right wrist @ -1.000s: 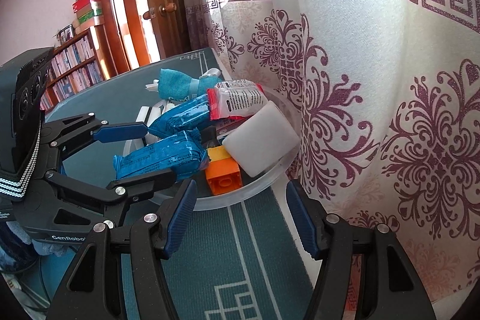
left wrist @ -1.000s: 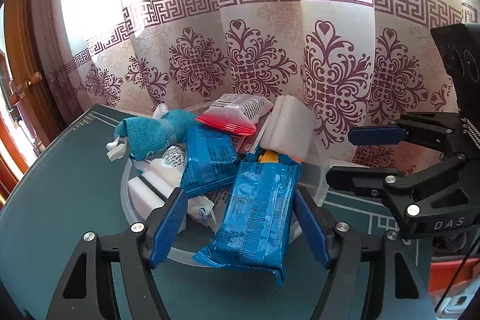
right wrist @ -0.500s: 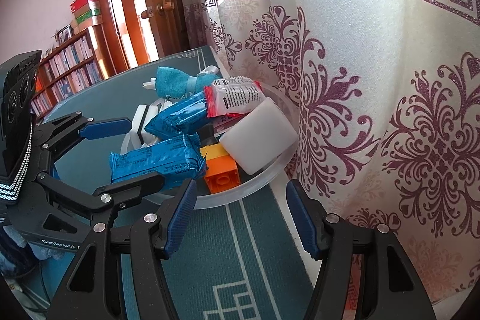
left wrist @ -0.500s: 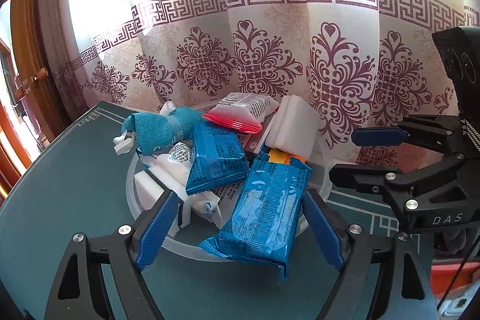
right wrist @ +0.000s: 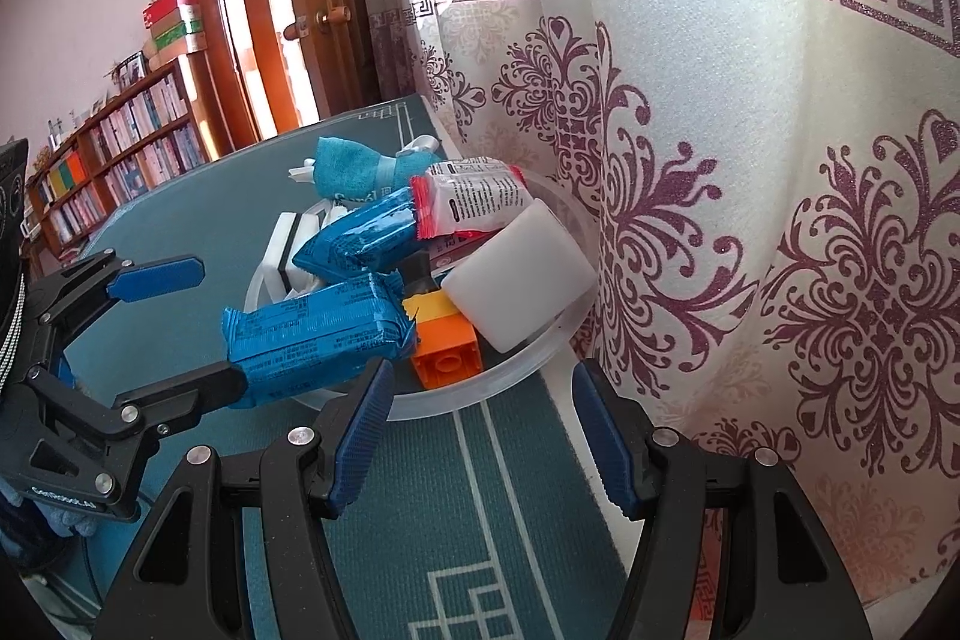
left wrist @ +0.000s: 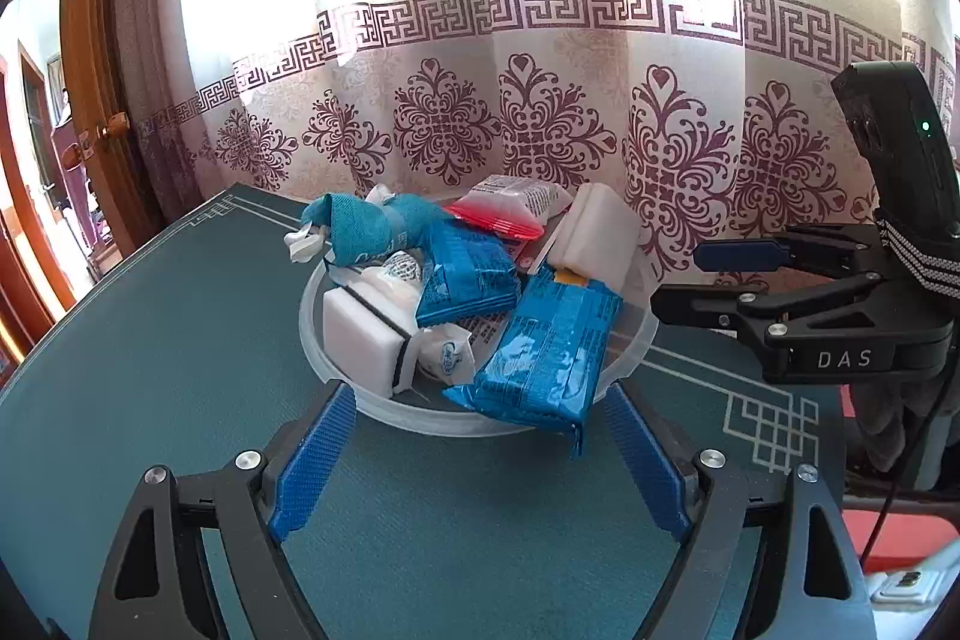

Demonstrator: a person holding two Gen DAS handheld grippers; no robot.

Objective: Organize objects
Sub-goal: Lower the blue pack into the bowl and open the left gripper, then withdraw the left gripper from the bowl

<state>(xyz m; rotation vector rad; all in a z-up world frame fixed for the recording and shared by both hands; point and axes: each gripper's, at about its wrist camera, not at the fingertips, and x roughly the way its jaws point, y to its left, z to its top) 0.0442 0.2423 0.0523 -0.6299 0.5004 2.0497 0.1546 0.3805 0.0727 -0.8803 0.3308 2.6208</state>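
A clear round bowl [left wrist: 333, 370] on the green table holds a heap of things. On top lies a large blue snack packet [left wrist: 552, 352], its near end hanging over the rim. Behind it are a second blue packet [left wrist: 465, 274], a teal cloth [left wrist: 372, 229], a red-and-white packet [left wrist: 510, 208], a white block [left wrist: 594, 235] and a white sponge [left wrist: 360, 340]. My left gripper [left wrist: 480, 412] stands open just short of the bowl, pads clear of the large packet. My right gripper [right wrist: 480, 382] is open and empty at the bowl's right, near an orange brick [right wrist: 447, 352].
A patterned curtain [right wrist: 750, 220] hangs close behind and right of the bowl. The green table mat [left wrist: 150, 370] stretches left to a rounded edge. A wooden door [right wrist: 312, 10] and bookshelves [right wrist: 120, 130] stand beyond. A red object [left wrist: 900, 532] lies past the table's right edge.
My left gripper's jaws have spread wider and it has drawn back from the large blue packet, which stays lying over the bowl's near rim. The right gripper has not moved.
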